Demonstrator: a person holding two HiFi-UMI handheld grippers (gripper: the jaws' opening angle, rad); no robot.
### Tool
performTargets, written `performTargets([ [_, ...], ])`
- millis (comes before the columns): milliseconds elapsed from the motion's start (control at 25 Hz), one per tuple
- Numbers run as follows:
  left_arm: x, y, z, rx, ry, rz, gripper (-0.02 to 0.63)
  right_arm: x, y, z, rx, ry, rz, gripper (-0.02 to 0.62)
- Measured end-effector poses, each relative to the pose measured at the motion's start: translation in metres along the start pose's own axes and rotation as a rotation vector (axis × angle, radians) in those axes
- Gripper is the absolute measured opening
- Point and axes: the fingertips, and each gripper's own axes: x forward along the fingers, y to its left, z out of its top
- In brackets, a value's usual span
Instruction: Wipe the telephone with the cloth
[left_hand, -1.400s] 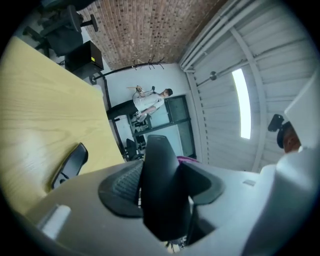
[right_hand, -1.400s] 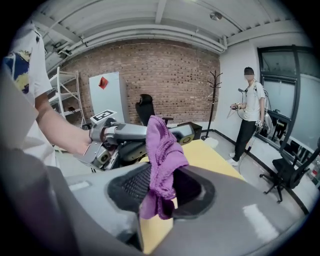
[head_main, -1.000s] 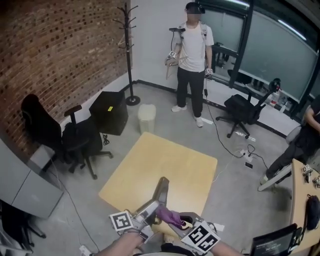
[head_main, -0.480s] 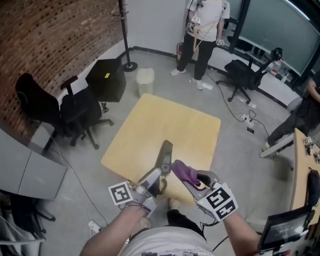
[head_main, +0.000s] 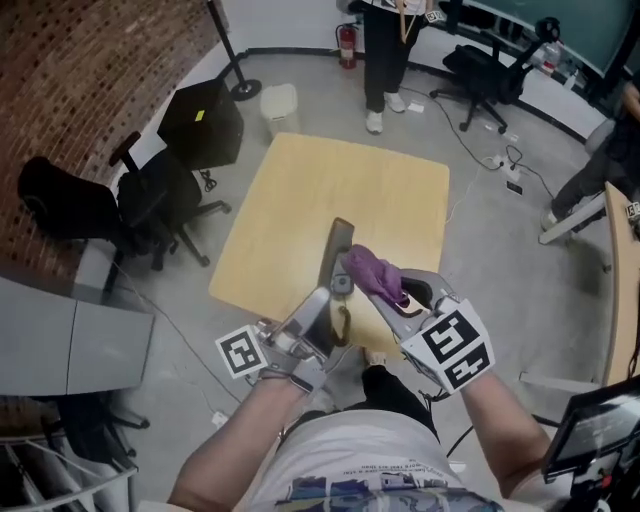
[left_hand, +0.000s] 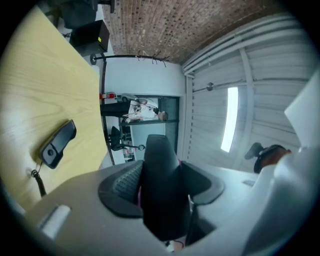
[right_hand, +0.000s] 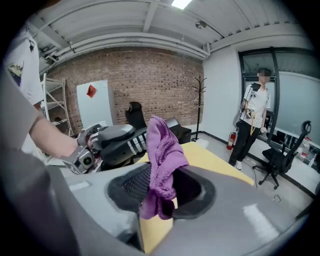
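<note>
**A:** Where is the telephone?

**B:** The telephone (head_main: 338, 250) is up off the surface (head_main: 300, 180), pinched edge-on between the fingers of the left gripper (head_main: 328, 298). It sits over the surface's 6 o'clock end. The purple cloth (head_main: 372, 274) is just beside it at 3 o'clock, clamped in the fingers of the right gripper (head_main: 388, 296). Whether the two touch, I can't tell.

**A:** How much room is there to move?

**B:** Yellow wood runs open from there to the 12 o'clock edge. Off the surface, black chairs (head_main: 150, 200) stand at 9 o'clock. A black box (head_main: 200, 125) and a pale bin (head_main: 280, 105) are at 11, and a standing person (head_main: 385, 50) is at 12. All are apart from the edges. Another desk (head_main: 620, 290) lies well apart at 3 o'clock.

**A:** Does one view show something the others miss?

**B:** The right gripper view shows white keys (right_hand: 132, 142) on the telephone, beyond the cloth, which droops over that gripper's fingers. The left gripper view shows a dark handset-shaped piece (left_hand: 57, 145) with a cord (left_hand: 38, 181) against the wood. I can't tell whether it lies there or hangs.
</note>
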Motion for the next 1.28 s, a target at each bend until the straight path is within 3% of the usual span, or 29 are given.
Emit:
performTargets([
  [760,0.005,-0.001,0.003,-0.070,-0.002,-0.048,0.252,-0.022,0.081,-0.035,-0.133,0.089,0.187,0.117],
  [1280,0.008,-0.013,-0.023,-0.087,0.053,-0.085,0.252,-0.019,0.001,-0.019,0.009,-0.007,-0.017,0.117],
])
